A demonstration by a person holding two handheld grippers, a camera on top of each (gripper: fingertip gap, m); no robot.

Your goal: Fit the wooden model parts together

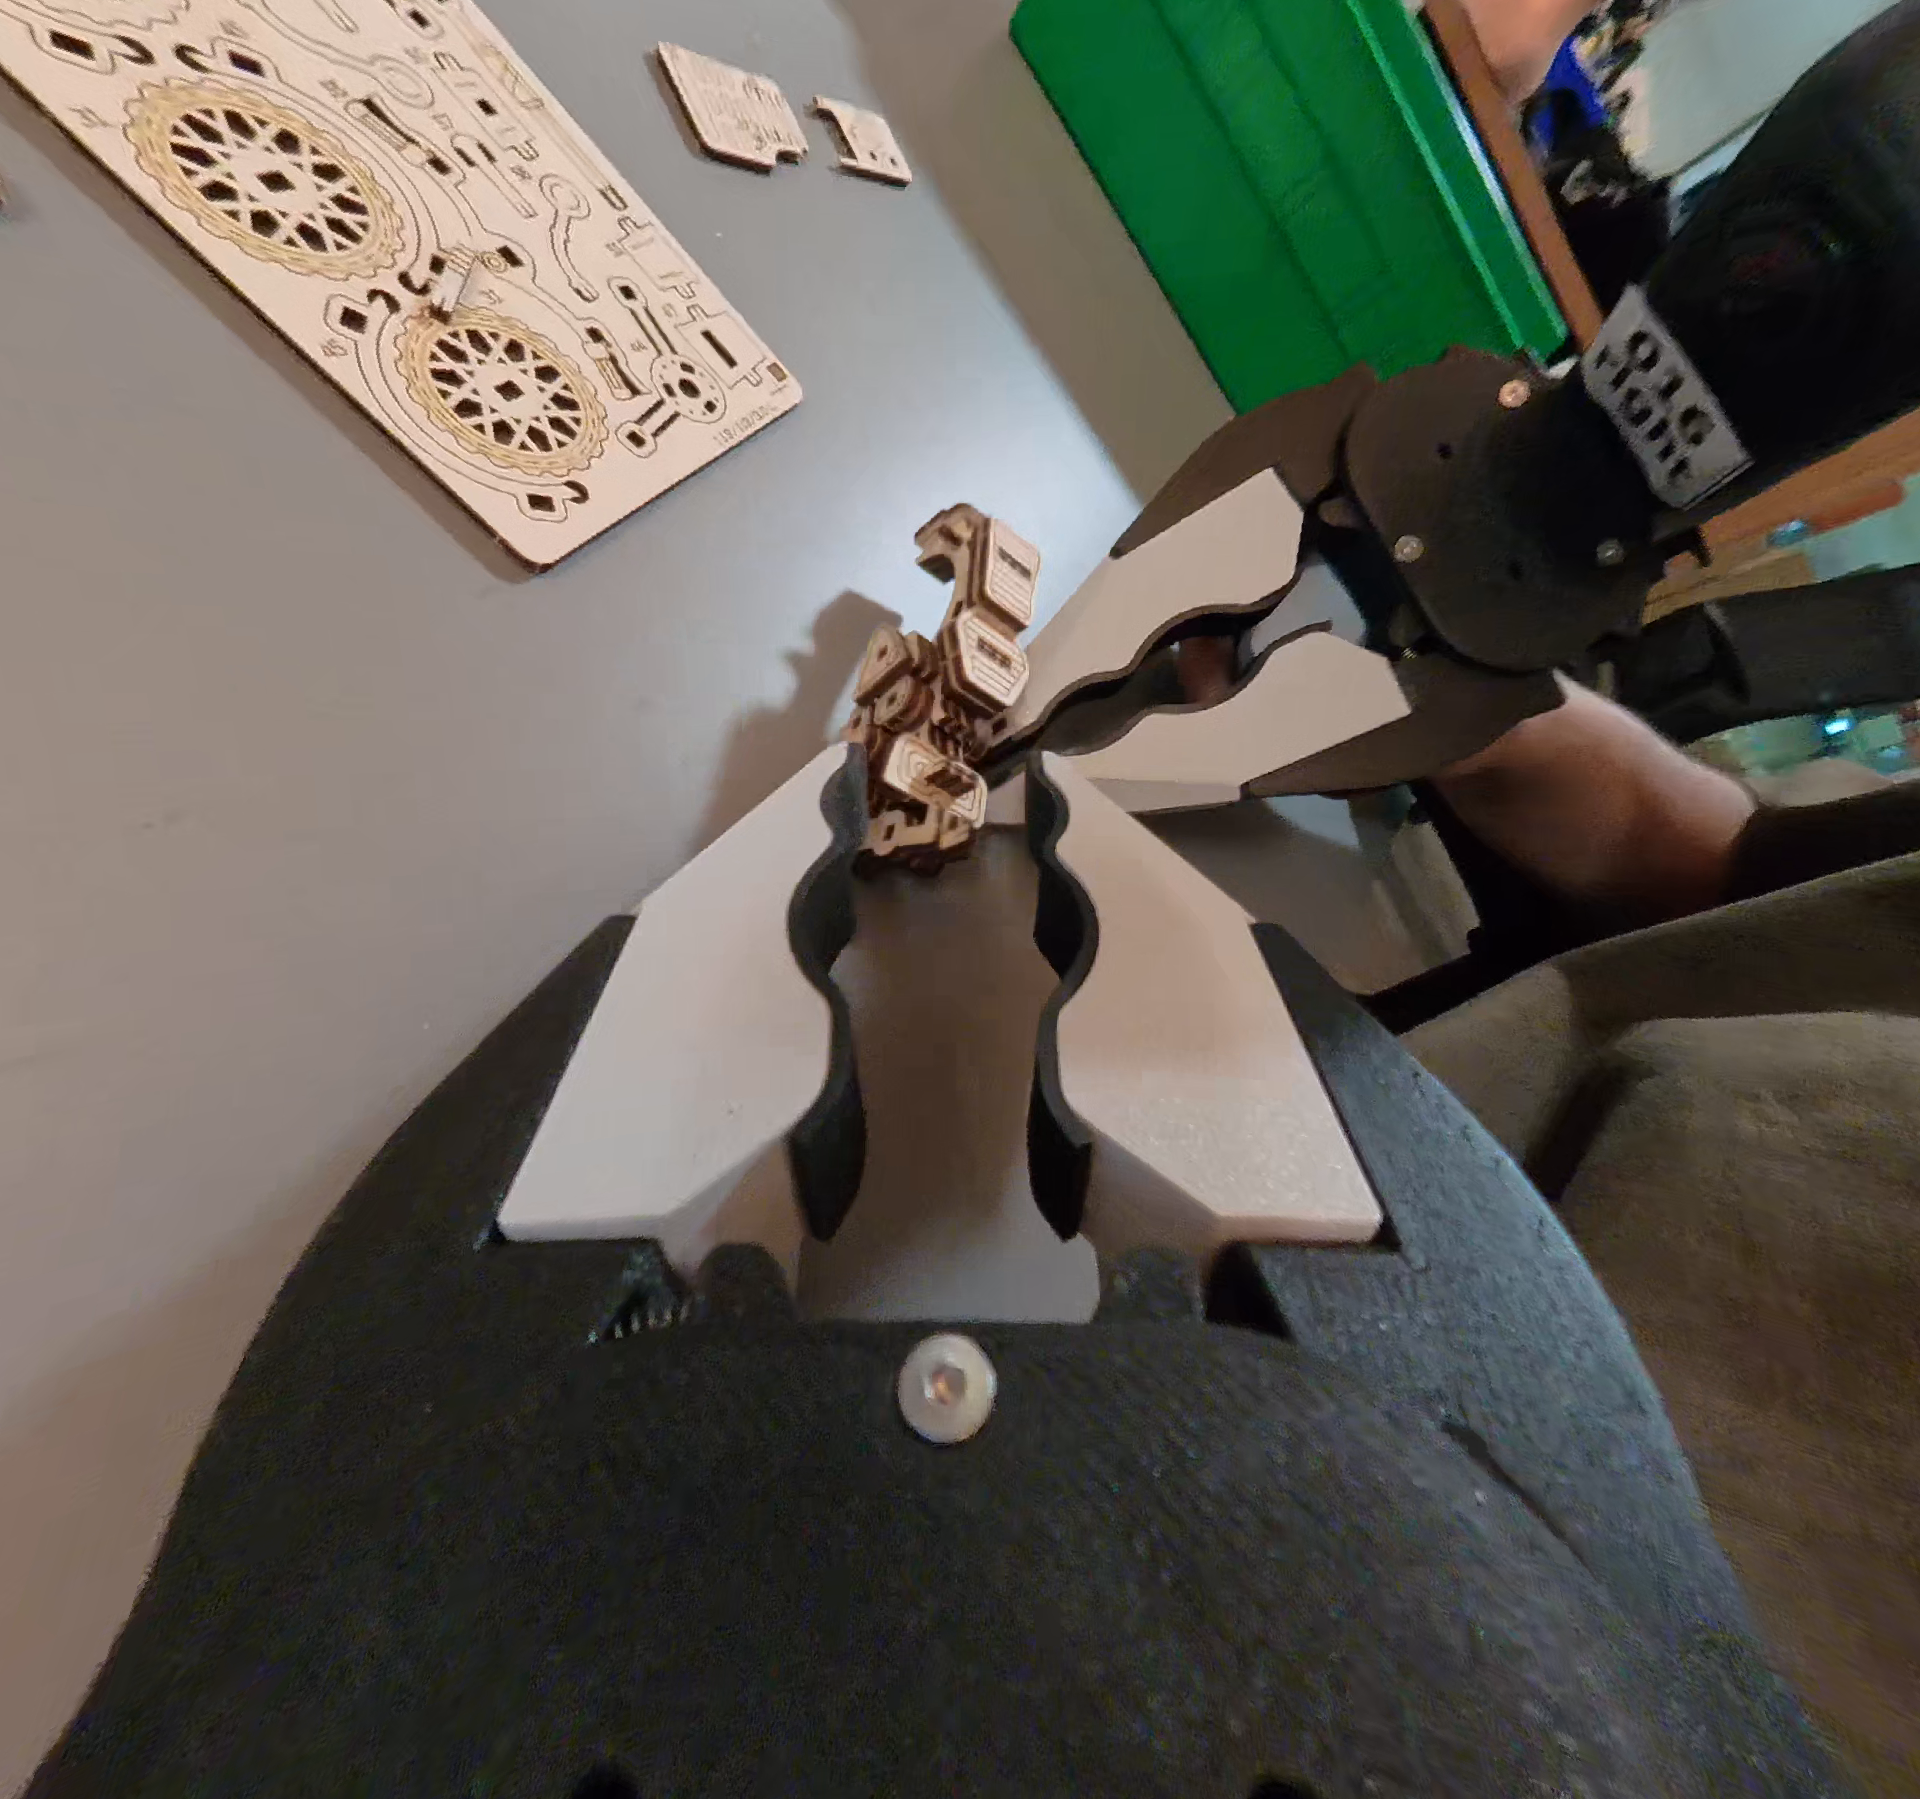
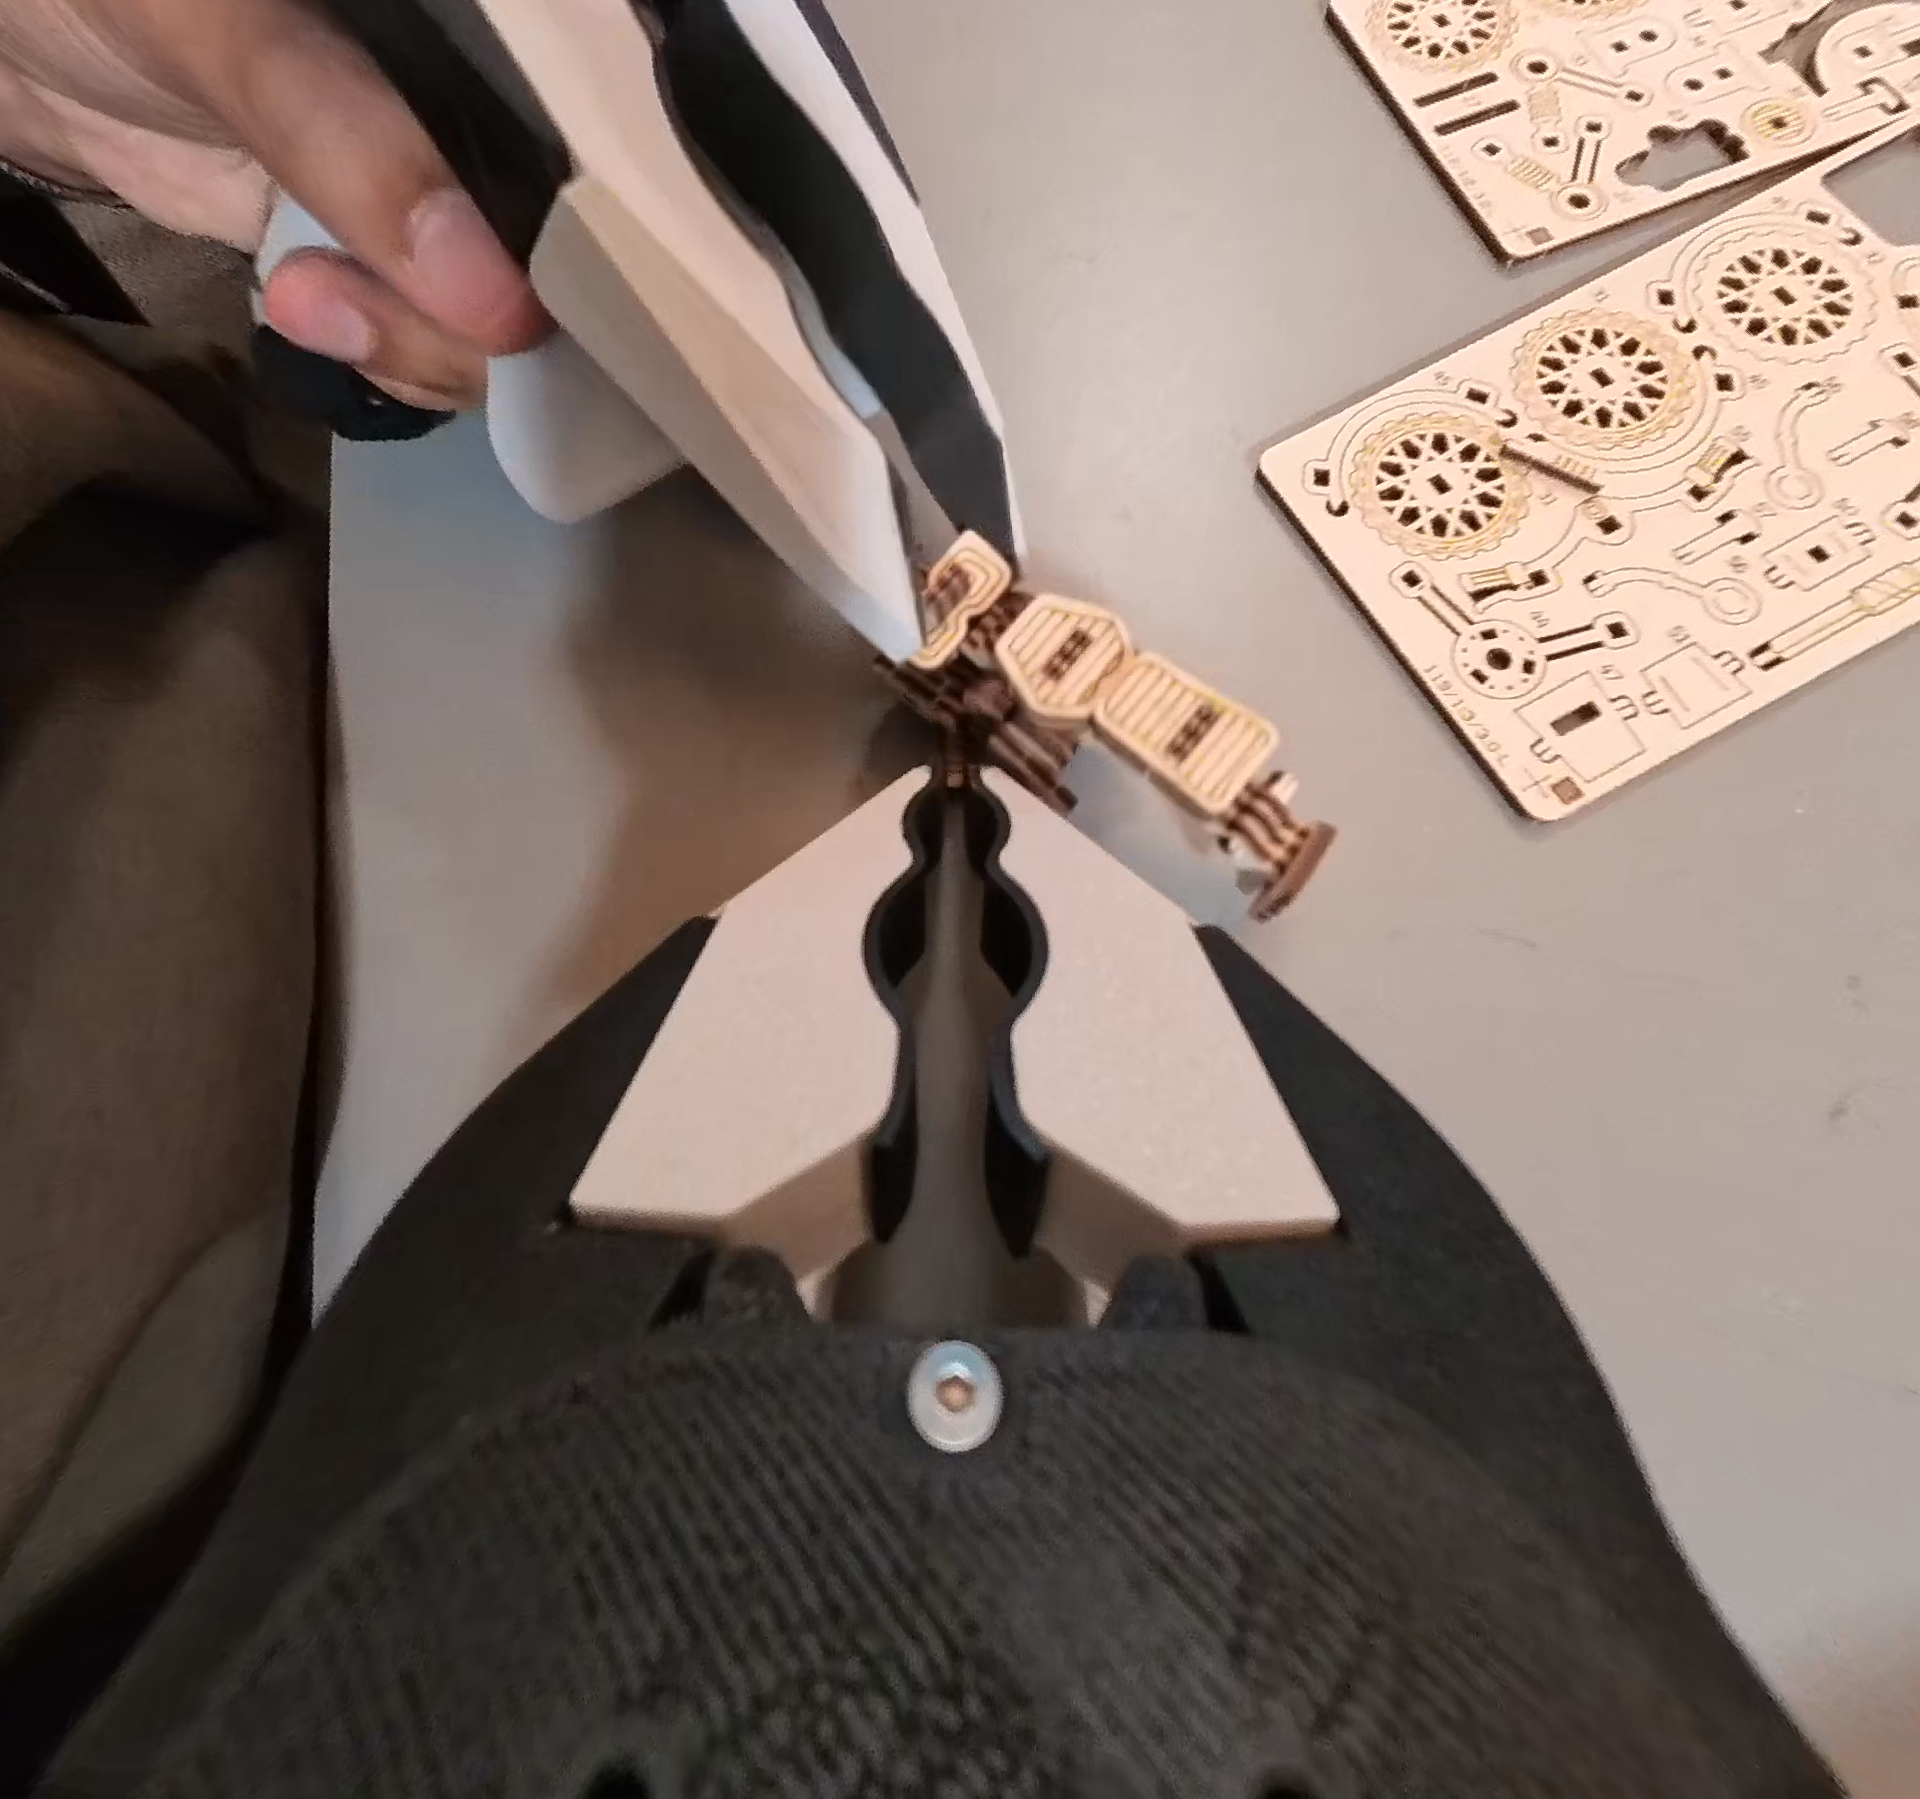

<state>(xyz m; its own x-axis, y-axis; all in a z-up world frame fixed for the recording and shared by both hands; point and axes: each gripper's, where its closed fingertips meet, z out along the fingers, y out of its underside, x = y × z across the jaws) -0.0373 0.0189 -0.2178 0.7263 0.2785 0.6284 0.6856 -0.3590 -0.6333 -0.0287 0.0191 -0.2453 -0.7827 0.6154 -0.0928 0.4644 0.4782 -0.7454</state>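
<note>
Plywood, laser-cut, pale with dark burnt edges: one small wooden sub-assembly (image 1: 940, 710) made of stacked slotted plates, held above the grey counter (image 1: 312, 814) between both grippers.

Left gripper (image 1: 940, 793): jaws part-way closed, apparently clamped on the assembly's lower end; the near fingertip (image 1: 847, 793) hugs the wood, though contact on the far side is not fully visible.

Right gripper (image 2: 951, 781): jaws drawn narrow, pinching a thin edge at the assembly's middle. In the left wrist view it enters from the right of the assembly, tips meeting the wood.

Other stock, placed relative to the assembly:
- Parts sheet (image 1: 395, 222), large, with spoked wheel shapes, lying flat on the counter beyond and to the left in the left wrist view. The right wrist view shows further sheets (image 2: 1621, 565) of the same kind.
- Two loose cut pieces (image 1: 732, 110), small, lying farther off beyond it.
- Green bin (image 1: 1268, 139), standing past the counter edge.

Step in hand, as judged: seating or adjusting a part on the assembly, one gripper bracing and the other pressing or aligning. No separate loose part can be made out at the joint.

Next move calls for: steady counter-pressure from the left gripper, a push along the slot line rather than across it, and light force, since thin tabs may snap.
</note>
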